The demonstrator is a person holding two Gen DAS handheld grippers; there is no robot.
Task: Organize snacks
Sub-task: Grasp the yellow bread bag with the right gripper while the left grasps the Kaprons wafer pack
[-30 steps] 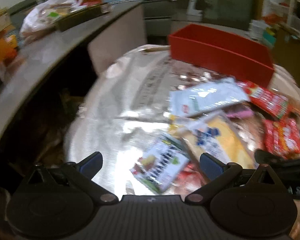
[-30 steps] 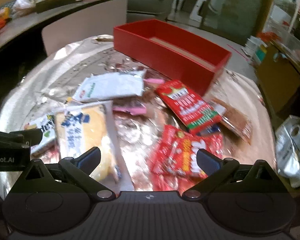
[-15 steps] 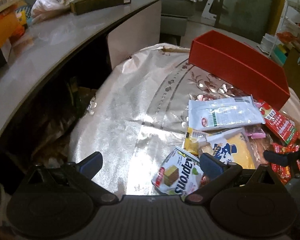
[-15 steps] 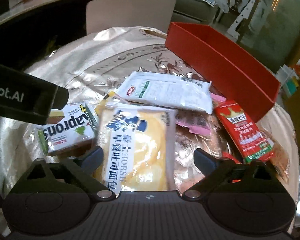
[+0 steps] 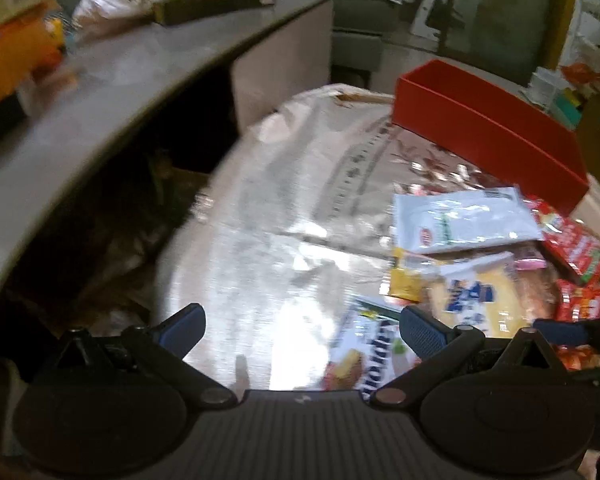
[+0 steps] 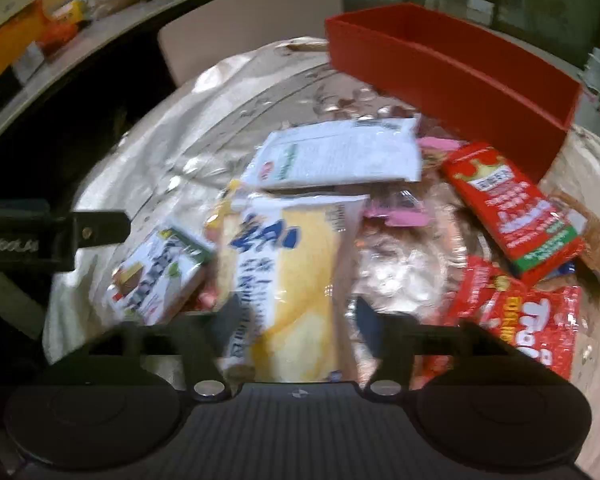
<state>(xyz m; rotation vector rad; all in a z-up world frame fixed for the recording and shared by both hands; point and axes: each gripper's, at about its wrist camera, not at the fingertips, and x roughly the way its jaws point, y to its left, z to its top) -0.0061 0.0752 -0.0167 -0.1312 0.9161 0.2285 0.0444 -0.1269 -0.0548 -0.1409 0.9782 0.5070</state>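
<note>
R claw (image 6: 292,312) sits low over the snack pile w/ fingers narrowed on either side of the yellow cake pack (image 6: 296,280); blur hides whether the pads actually press it, so can't tell if it's gripped. L claw (image 5: 302,330) is spread wide, nothing btwn its fingers, hanging above the shiny foil-like cloth (image 5: 268,232) covering the round counter (image 6: 148,152). Yellow cake pack lies near front-center of the pile, blue lettering on top, also seen at right in L view (image 5: 480,296). White wafer box (image 6: 160,276) lies just left of it, tilted, touching or nearly so; in L view the box (image 5: 374,352) is just inside the L claw's right finger. White flat pouch (image 6: 340,154) lies behind the cake pack, its front edge overlapping the pack's top edge. Pink wrapper (image 6: 400,216) pokes out btwn pouch and cake pack on the right. Red carton w/ green strip (image 6: 516,216) lies diagonal at right, partly over a red crinkly bag (image 6: 528,320). Small yellow packet (image 5: 406,288) sits at left of the cake pack. Red tray (image 6: 452,76) stands at far side of counter, behind the pile, apart from the pouch; interior not visible. L claw body shows at left edge in R view (image 6: 52,240). Motion blur in both views.
</note>
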